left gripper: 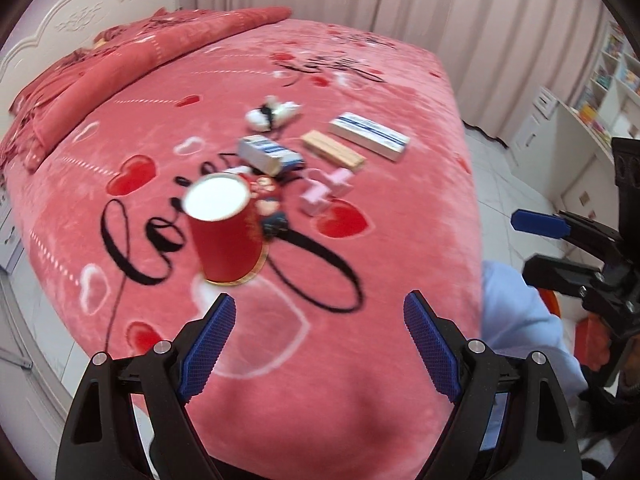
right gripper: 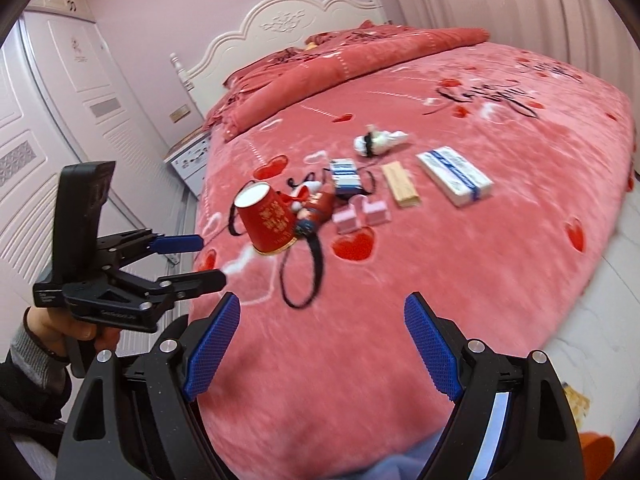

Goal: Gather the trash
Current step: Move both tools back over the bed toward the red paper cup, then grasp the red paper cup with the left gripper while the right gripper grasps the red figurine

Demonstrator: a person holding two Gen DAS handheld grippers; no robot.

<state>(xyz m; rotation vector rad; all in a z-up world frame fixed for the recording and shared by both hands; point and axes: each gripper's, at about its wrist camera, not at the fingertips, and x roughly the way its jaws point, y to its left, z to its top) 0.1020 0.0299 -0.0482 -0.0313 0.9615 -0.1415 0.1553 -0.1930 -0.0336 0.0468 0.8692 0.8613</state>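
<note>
Litter lies together on the pink-red bed cover (left gripper: 360, 360). A red paper cup (left gripper: 224, 232) (right gripper: 268, 220) stands nearest, mouth tilted towards me. Behind it are a small blue-and-white box (left gripper: 268, 154) (right gripper: 344, 174), a tan box (left gripper: 332, 150) (right gripper: 400, 184), a long white-and-blue box (left gripper: 368, 136) (right gripper: 454, 176), pink boxes (left gripper: 326, 190) (right gripper: 362, 214) and a crumpled white wad (left gripper: 272, 114) (right gripper: 380, 140). My left gripper (left gripper: 320, 300) (right gripper: 208, 260) hovers open, short of the cup. My right gripper (right gripper: 322, 304) (left gripper: 532, 248) is open too, and neither holds anything.
A rolled quilt (right gripper: 360, 60) and white headboard (right gripper: 288, 24) close the far end of the bed. A nightstand (right gripper: 190, 160) and wardrobe doors (right gripper: 60, 120) stand left of it. Shelves (left gripper: 600, 92) line the right wall. Something orange (right gripper: 596, 452) sits low by the bed's near corner.
</note>
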